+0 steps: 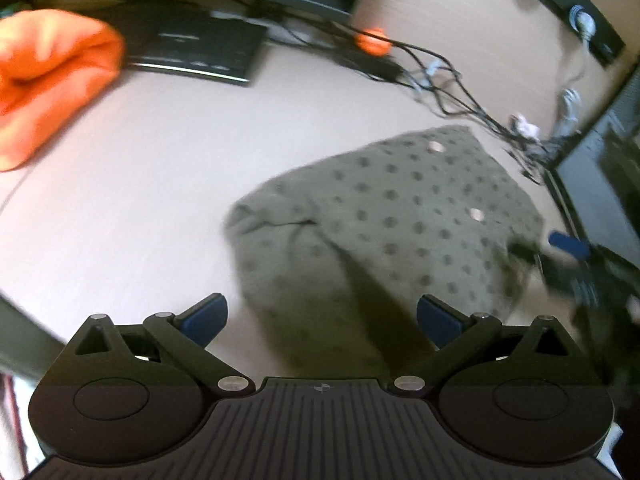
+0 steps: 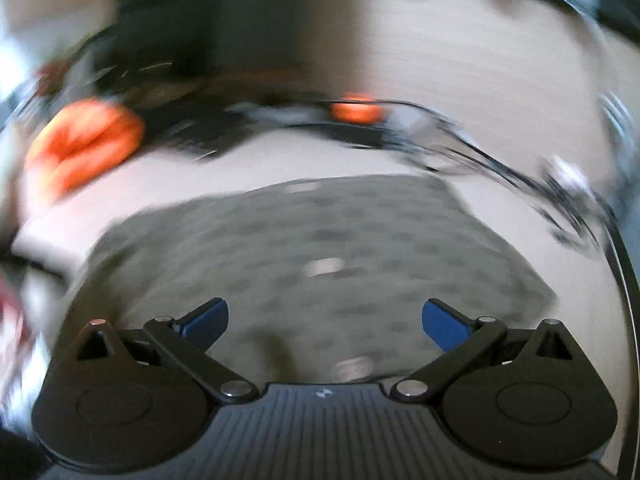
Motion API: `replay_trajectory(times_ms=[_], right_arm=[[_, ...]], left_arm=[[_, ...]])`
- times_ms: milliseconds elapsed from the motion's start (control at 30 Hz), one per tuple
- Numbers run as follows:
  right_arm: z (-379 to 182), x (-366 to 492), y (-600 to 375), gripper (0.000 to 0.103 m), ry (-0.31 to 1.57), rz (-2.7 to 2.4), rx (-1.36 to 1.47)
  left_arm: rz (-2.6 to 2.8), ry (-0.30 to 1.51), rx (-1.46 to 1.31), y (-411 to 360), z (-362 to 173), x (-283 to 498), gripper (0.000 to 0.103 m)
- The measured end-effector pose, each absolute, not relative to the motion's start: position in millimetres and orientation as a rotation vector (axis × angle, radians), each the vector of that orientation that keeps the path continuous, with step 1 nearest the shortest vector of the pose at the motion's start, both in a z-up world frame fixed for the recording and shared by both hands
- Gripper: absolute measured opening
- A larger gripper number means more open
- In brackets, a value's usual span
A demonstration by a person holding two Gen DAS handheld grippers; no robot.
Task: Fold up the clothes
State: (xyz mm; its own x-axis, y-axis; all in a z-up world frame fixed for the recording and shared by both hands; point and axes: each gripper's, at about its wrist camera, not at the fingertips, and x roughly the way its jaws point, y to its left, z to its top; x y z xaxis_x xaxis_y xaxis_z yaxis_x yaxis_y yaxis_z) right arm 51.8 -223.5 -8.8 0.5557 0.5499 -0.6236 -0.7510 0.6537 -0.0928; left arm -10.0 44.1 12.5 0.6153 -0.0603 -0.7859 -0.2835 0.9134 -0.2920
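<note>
A grey-green garment with dark dots and pale buttons [image 1: 392,216] lies bunched on the pale table [image 1: 160,168]. My left gripper [image 1: 322,320] hovers open over the garment's near left part, nothing between its blue pads. In the left wrist view the right gripper [image 1: 568,252] shows at the garment's right edge, blurred. The right wrist view is smeared by motion: the same dotted garment [image 2: 320,248] fills its middle, and my right gripper [image 2: 324,322] is open above its near edge.
An orange folded cloth [image 1: 48,80] lies at the far left. A dark flat device [image 1: 192,48] sits at the back, with an orange ball [image 1: 374,42] and tangled black cables [image 1: 460,92] trailing right. A dark box [image 1: 600,184] stands at the right edge.
</note>
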Motion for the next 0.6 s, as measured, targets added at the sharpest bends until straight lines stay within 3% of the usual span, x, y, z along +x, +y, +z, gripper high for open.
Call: replay_trajectory(times_ms=[167, 233, 267, 367, 433, 600], right_arm=[[-6, 19, -199, 0.103, 0.605, 0.962, -0.371], [-9, 10, -194, 0.103, 0.588, 0.978, -0.430], [-10, 7, -194, 0.103, 0.590, 0.985, -0.442], [-11, 3, -198, 0.103, 0.612, 1.010, -0.454], [-12, -3, -199, 0.103, 0.607, 1.043, -0.495], [-19, -23, -198, 0.103, 0.588, 1.122, -0.603]], left_arm=[[0.074, 0.887, -0.455, 49, 13, -35, 0.098], [0.035, 0.904, -0.485, 49, 10, -47, 0.063], [0.018, 0.918, -0.513, 49, 7, -52, 0.061], [-0.032, 0.953, -0.586, 50, -1, -59, 0.069], [-0.068, 0.971, -0.598, 45, -3, -58, 0.081], [-0.080, 1.025, -0.553, 29, -7, -47, 0.083]])
